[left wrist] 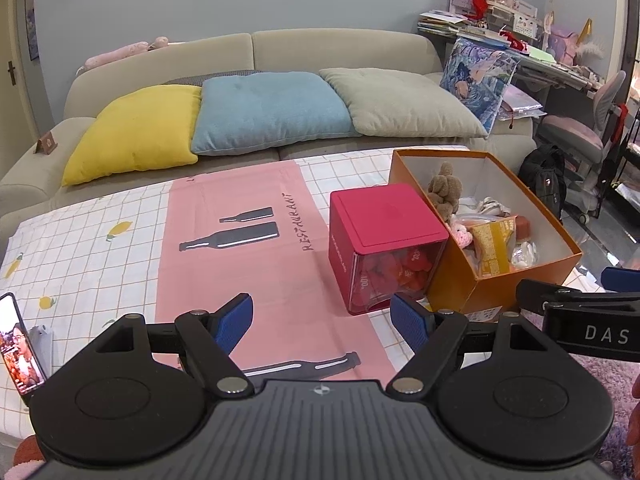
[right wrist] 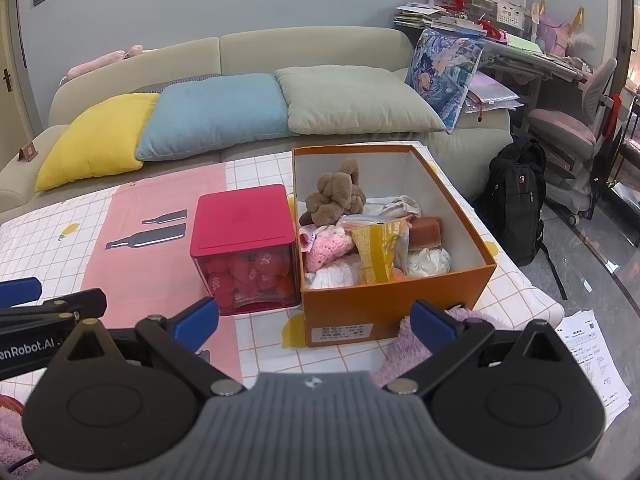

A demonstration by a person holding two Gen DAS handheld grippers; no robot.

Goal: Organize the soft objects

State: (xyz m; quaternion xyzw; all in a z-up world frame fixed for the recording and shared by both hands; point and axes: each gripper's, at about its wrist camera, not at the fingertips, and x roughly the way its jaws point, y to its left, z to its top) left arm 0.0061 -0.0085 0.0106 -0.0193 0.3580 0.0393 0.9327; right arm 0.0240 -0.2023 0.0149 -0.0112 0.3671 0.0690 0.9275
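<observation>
While the surface (right wrist: 152, 280) under its checked cloth carries both containers, the orange box (right wrist: 384, 308) holds the soft objects: brown plush (right wrist: 336, 196), pink knit piece (right wrist: 324, 250), yellow packet (right wrist: 378, 254). The red cube box (right wrist: 244, 240) stands just beside it, lid on. Left claw (left wrist: 322, 318) and right claw (right wrist: 314, 320) hover wide open, empty. This fits either sorting ahead or finished; no step settled.
</observation>
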